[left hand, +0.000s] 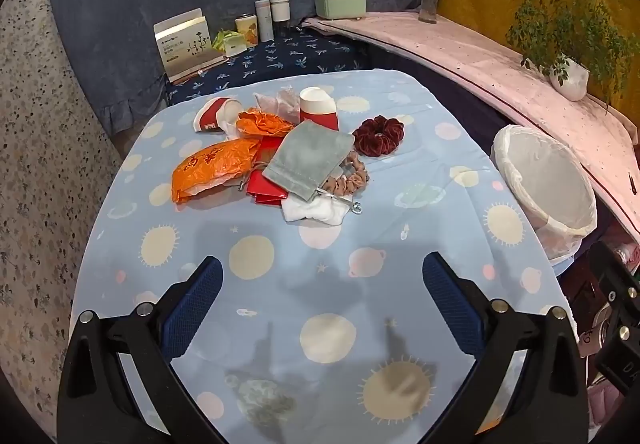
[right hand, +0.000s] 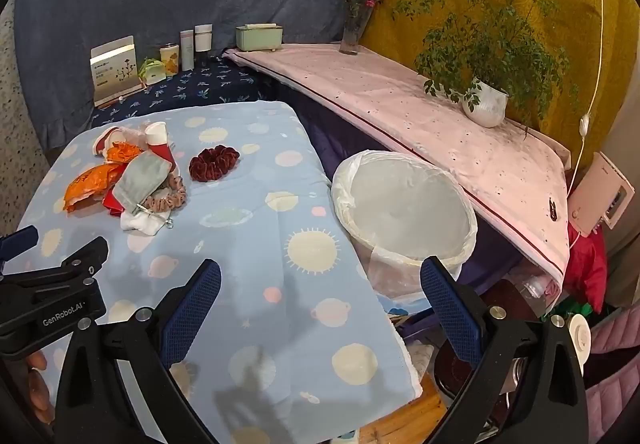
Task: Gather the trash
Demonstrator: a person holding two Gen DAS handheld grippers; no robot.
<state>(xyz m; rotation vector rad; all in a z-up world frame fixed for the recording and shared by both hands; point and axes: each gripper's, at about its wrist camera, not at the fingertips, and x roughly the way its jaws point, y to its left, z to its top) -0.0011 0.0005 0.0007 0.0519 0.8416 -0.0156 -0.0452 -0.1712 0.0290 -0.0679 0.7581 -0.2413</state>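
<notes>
A pile lies at the far part of the table: an orange plastic bag, crumpled orange wrapper, two red-and-white paper cups, a grey pouch, red packet, white tissue, pink scrunchie and dark red scrunchie. A white-lined bin stands right of the table. My left gripper is open and empty, short of the pile. My right gripper is open and empty over the table's right edge, near the bin.
A dark blue shelf behind the table holds a card box, tins and bottles. A pink-covered ledge at the right carries a green box, a flower vase and a potted plant.
</notes>
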